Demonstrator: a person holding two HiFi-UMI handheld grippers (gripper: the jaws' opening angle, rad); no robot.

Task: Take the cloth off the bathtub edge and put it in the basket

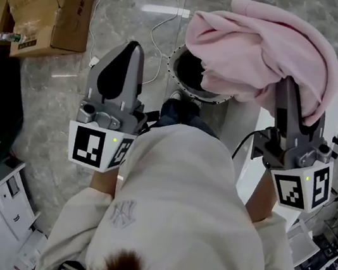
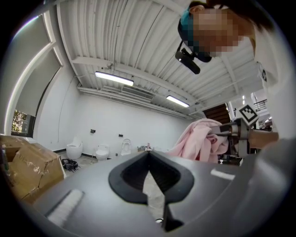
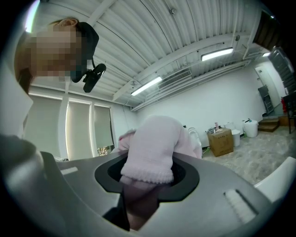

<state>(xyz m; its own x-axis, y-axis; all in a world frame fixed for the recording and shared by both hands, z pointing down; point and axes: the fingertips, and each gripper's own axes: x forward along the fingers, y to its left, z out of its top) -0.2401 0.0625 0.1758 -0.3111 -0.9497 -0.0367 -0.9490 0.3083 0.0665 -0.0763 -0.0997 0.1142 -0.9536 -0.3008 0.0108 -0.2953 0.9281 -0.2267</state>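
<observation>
Over the basket [image 1: 173, 61], the right tool [image 1: 287, 87] grips the pink cloth [image 1: 261, 44]; the left tool [image 1: 130, 51] is closed, empty.

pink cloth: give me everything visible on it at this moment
The pink cloth is soft, fleecy-looking fabric with a knitted ribbed hem, bunched into thick folds. It is lifted, one edge clamped in the right gripper, the rest draping over its jaws and partly hiding the basket below. Whether it touches the basket is unclear.

I look into a bare showroom hall for bathroom ware: loose toilets [image 2: 74, 149] by a white wall [image 2: 138, 125], a ribbed ceiling [image 2: 115, 37] with strip lights [image 2: 114, 78], and a cardboard box [image 1: 47, 2] on the marble floor [image 1: 130, 22].
</observation>
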